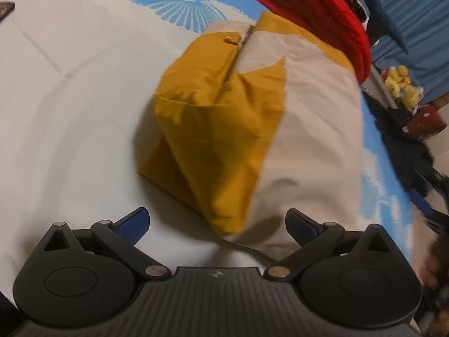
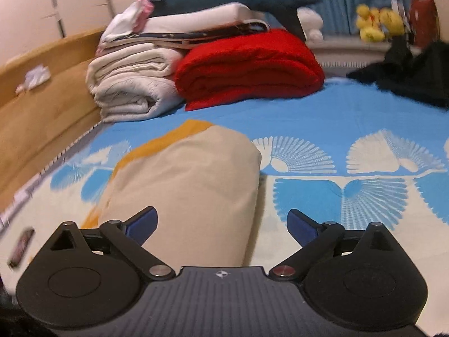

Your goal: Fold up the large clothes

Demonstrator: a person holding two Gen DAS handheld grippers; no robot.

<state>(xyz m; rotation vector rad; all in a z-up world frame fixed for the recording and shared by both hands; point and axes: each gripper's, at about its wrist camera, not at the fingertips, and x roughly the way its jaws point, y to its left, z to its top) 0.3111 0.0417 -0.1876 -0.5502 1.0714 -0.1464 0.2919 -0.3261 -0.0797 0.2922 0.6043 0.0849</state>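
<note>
Left gripper (image 1: 217, 223): jaws wide apart, nothing held; tip of the folded garment (image 1: 224, 129) sits just ahead between the fingers, no pad on it. Left view shows its mustard side plus a zip seam up the middle, beige panel to the right, lying centre frame on the bedsheet (image 1: 70, 98).

Right gripper (image 2: 221, 224): jaws spread wide, empty. Here the garment (image 2: 185, 185) reads mostly beige, mustard only along its upper-left edge, centre-left of frame, partly behind the left finger.

Right view only: full red blanket (image 2: 247, 67) beside white folded blankets (image 2: 132, 84) at top, wooden bed rail (image 2: 42, 106) at left, black clothes (image 2: 407, 70) upper right.
</note>
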